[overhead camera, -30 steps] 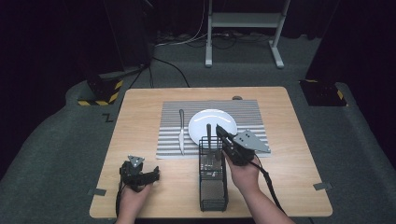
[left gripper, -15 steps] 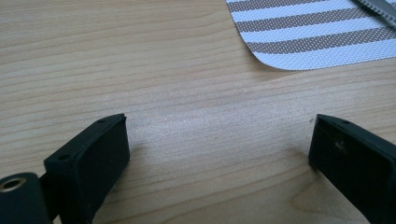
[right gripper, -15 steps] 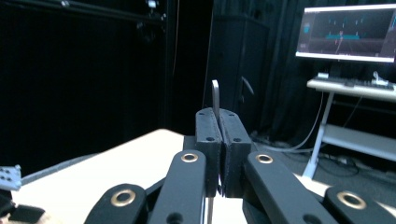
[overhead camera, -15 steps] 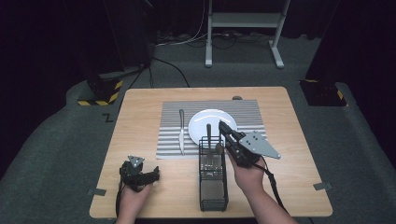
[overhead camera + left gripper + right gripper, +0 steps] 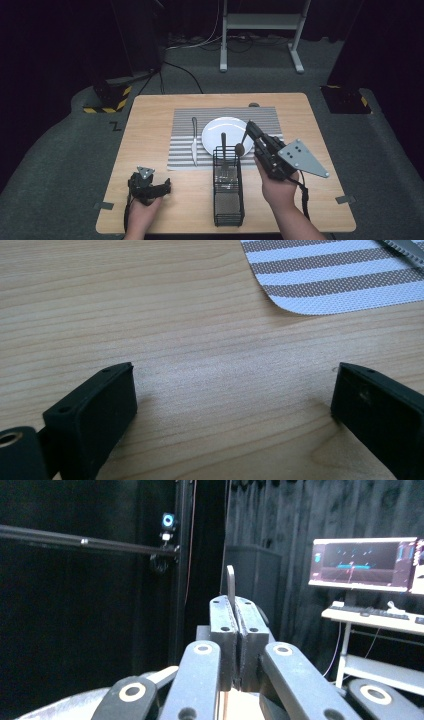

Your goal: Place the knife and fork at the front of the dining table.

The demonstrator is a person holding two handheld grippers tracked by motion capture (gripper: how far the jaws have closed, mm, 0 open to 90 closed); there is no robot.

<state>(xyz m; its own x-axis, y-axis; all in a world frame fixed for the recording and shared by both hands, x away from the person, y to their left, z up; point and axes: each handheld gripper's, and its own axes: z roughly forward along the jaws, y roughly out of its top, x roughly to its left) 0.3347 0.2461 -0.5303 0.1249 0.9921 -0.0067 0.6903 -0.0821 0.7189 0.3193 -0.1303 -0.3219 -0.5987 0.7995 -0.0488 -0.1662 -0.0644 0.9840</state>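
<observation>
At a wooden table (image 5: 150,130), the right gripper (image 5: 248,125) is raised above the plate's near edge with its jaws clamped on the handle of a spoon (image 5: 242,142) — the bowl of the spoon hangs down and toward the person, just above the top of the wire caddy (image 5: 228,187). In the right gripper view the jaws stand pressed together with the thin end of the spoon handle (image 5: 230,582) sticking up between them, a dark curtained room and a lit monitor (image 5: 362,562) beyond. A fork (image 5: 224,150) stands upright in the caddy's far compartment. The white plate (image 5: 220,131) sits on a striped mat (image 5: 182,150), with a knife (image 5: 194,140) lying on the mat just left of it. The left gripper (image 5: 167,187) rests low on the table near its front-left corner, well apart from the caddy — its jaws wide apart with nothing between them, bare wood and a corner of the mat (image 5: 340,275) ahead in the left gripper view.
</observation>
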